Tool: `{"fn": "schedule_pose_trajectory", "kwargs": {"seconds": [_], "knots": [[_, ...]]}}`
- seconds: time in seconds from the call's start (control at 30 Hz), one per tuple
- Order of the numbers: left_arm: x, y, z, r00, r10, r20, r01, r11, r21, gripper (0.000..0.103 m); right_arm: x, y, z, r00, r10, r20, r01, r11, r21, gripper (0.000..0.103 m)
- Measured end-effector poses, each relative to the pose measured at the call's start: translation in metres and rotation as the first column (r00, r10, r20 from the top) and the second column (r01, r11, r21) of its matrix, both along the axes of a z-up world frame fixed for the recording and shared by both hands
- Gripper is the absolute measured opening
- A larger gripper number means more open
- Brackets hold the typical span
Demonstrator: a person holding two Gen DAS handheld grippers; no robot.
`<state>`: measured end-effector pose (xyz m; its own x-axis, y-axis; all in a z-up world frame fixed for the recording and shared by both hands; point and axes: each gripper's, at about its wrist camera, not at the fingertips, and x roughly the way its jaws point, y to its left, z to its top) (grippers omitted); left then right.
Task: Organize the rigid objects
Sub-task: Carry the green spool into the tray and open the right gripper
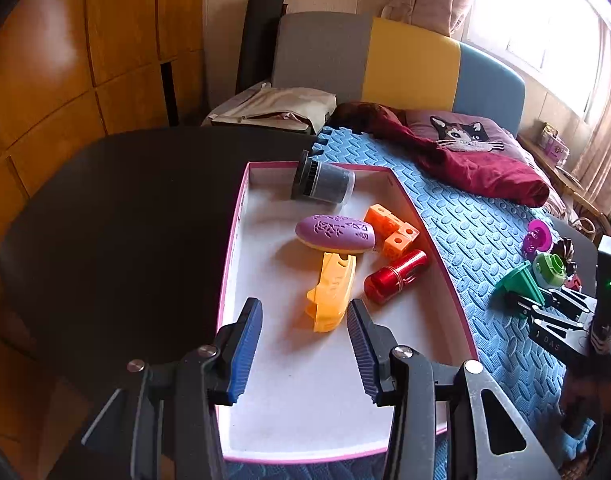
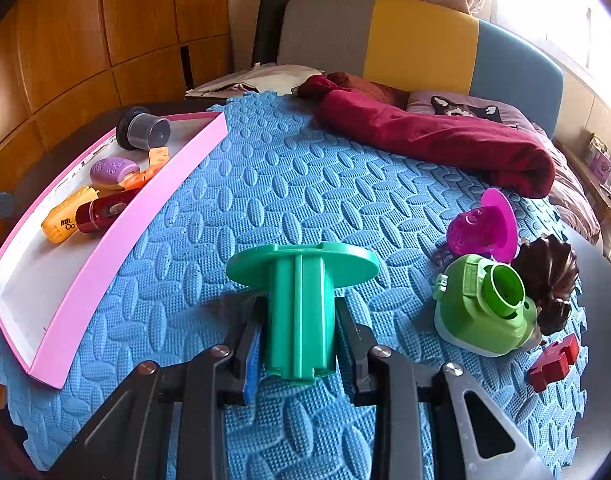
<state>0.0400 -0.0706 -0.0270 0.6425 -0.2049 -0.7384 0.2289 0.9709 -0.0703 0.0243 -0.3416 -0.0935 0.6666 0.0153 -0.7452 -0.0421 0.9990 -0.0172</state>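
The right hand-held gripper (image 2: 299,354) pinched the green spool (image 2: 301,304) by its ribbed stem, one pad on each side, with the flange at the far end; the stem's long axis ran straight ahead along the fingers, so the spool pointed away from the hand. The pink tray (image 2: 117,236) lay up and to the left of that gripper, across a stretch of blue foam mat (image 2: 289,184), its long side slanting away toward the far left. The coming move, as I judged it, turned on carrying the spool leftward over the tray's near wall and into the bare white floor at its near end. The left hand-held gripper (image 1: 305,344) hung above that same bare end, tilted downward, its jaws spread and nothing between them; the yellow piece (image 1: 331,296) lay just beyond its fingertips, with the red cylinder (image 1: 395,280), purple oval (image 1: 335,232), orange cubes (image 1: 391,226) and grey jar (image 1: 325,182) farther in. The left was nearer the tray, but the right alone held anything. Still on the mat were the magenta piece (image 2: 483,226) and the lime cap (image 2: 485,304).
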Motion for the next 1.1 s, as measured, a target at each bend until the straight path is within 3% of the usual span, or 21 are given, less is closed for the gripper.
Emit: {"fn": "schedule_pose_trajectory", "kwargs": {"seconds": [0.87,1.1], "knots": [[-0.009,0.009,-0.009,1.0,0.007,-0.002,-0.007,1.0,0.03,0.045,-0.002,0.01,0.0,1.0,-0.025,0.005,0.026,0.997,-0.069,0.029],[-0.013,0.012,-0.011,1.0,0.005,-0.008,-0.004,0.999,0.032,0.045,-0.004,0.005,0.001,0.995,-0.103,-0.006,0.103,0.995,0.003,0.03]]}}
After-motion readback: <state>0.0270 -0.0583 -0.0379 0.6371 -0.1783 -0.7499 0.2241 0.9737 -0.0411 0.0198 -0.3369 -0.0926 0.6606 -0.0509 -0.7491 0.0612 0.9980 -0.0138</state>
